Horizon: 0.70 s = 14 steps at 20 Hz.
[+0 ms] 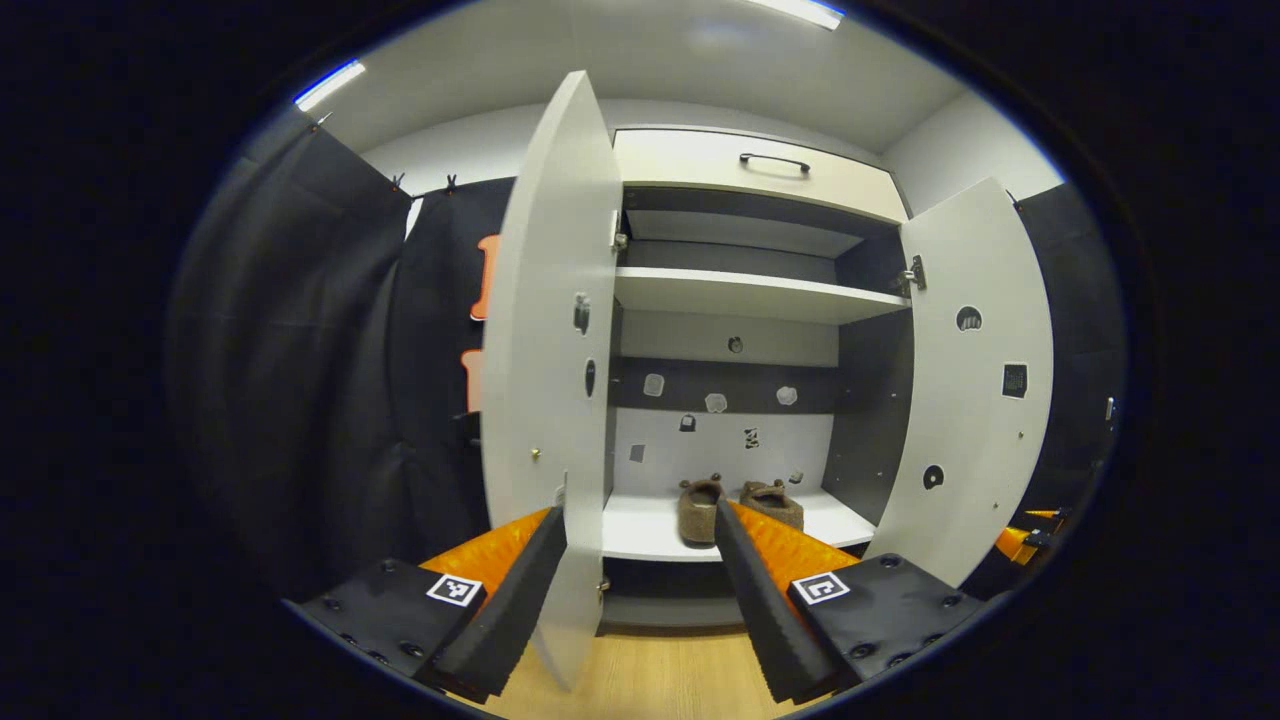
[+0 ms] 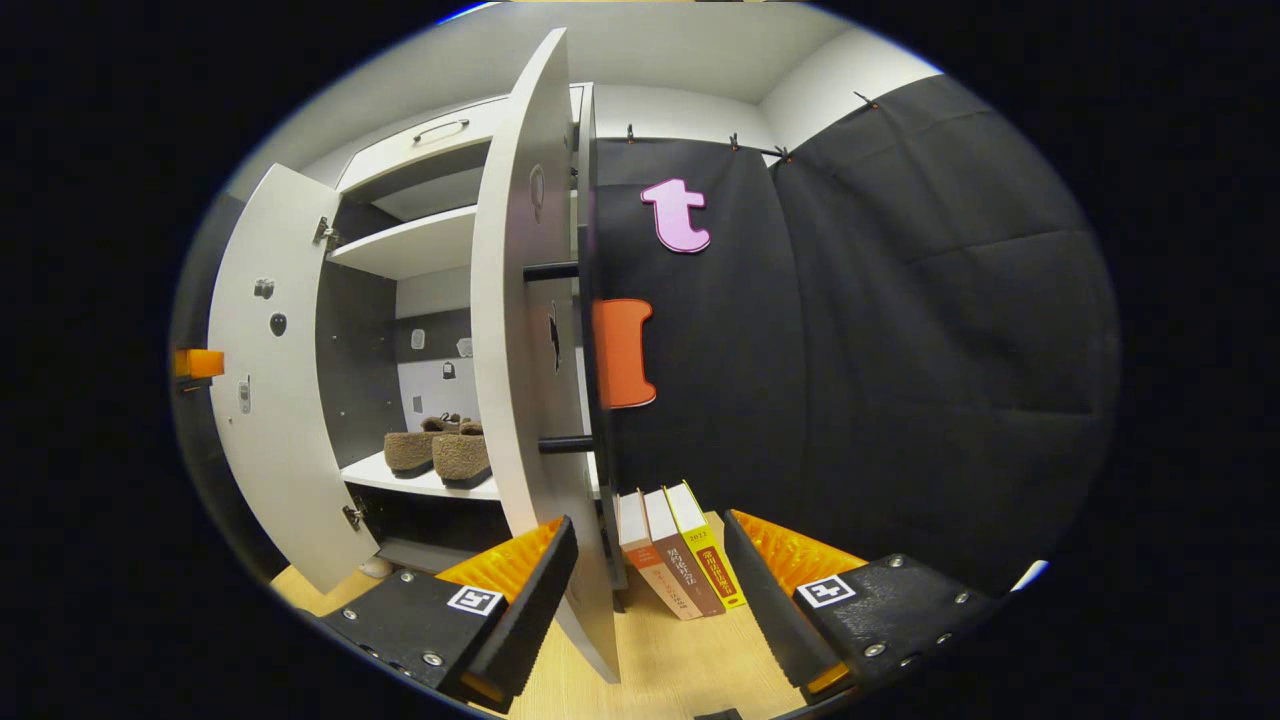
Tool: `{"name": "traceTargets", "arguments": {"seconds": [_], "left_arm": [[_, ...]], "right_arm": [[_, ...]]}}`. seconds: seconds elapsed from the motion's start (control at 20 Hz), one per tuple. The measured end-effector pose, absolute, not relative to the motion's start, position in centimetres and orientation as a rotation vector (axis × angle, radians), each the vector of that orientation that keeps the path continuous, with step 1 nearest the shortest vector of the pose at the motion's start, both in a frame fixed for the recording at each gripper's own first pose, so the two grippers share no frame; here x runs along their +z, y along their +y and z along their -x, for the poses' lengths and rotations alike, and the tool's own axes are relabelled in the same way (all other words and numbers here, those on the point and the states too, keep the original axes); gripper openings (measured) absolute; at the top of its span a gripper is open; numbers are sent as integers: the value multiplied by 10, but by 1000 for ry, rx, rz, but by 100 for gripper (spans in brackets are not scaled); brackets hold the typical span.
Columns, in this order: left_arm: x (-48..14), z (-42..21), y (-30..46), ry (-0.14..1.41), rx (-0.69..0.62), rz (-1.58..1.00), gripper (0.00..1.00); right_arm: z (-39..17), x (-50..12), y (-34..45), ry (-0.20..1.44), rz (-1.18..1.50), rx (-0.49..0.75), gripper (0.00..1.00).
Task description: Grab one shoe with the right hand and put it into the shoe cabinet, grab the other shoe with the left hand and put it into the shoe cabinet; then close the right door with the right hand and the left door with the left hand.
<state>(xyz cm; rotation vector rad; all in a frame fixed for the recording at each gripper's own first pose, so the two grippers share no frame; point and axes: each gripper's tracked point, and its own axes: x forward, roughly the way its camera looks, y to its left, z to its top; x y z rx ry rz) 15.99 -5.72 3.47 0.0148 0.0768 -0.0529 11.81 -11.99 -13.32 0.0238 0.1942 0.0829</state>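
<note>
- Left gripper view: my left gripper (image 1: 640, 590) is spread wide with nothing in it, and the left door's (image 1: 550, 380) edge sits right between the fingers, closer to the left one. Can't tell if it's actually touching. Both shoes (image 1: 740, 506) are side by side on the bottom shelf (image 1: 650, 535) of the shoe cabinet (image 1: 760, 170).
- Right gripper view: right gripper (image 2: 650, 590) is spread too, holding nothing, with the right door (image 2: 525, 330) edge-on just inside its left finger. Books (image 2: 680, 560) lean beside the cabinet.

Two shoes (image 1: 700, 508), two doors (image 1: 545, 370), three books (image 2: 680, 565)
</note>
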Motion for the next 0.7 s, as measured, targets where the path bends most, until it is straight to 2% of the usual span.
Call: {"name": "traceTargets", "arguments": {"seconds": [0.05,0.1,0.15,0.2,0.3,0.35,0.4,0.45,0.7], "left_arm": [[33,-152,-47,79,-38,-14,96],[31,-145,-36,81,-23,-8,97],[28,-138,-25,86,-14,-1,99],[26,-133,-15,94,-4,3,97],[26,-126,9,88,21,-8,95],[29,-122,18,81,29,-16,96],[32,-119,27,75,36,-20,97],[32,-117,36,70,38,-19,97],[26,-113,76,80,31,3,97]], "right_arm": [[-118,-133,-118,194,-25,83,91],[-117,-133,-115,193,-24,82,99],[-117,-134,-111,190,-24,76,99],[-116,-134,-107,190,-27,70,91],[-114,-135,-97,193,-35,70,91],[-113,-135,-91,193,-36,69,99],[-112,-136,-85,192,-36,67,99],[-113,-136,-76,191,-35,67,91],[-114,-140,-28,190,-27,81,91]]}}
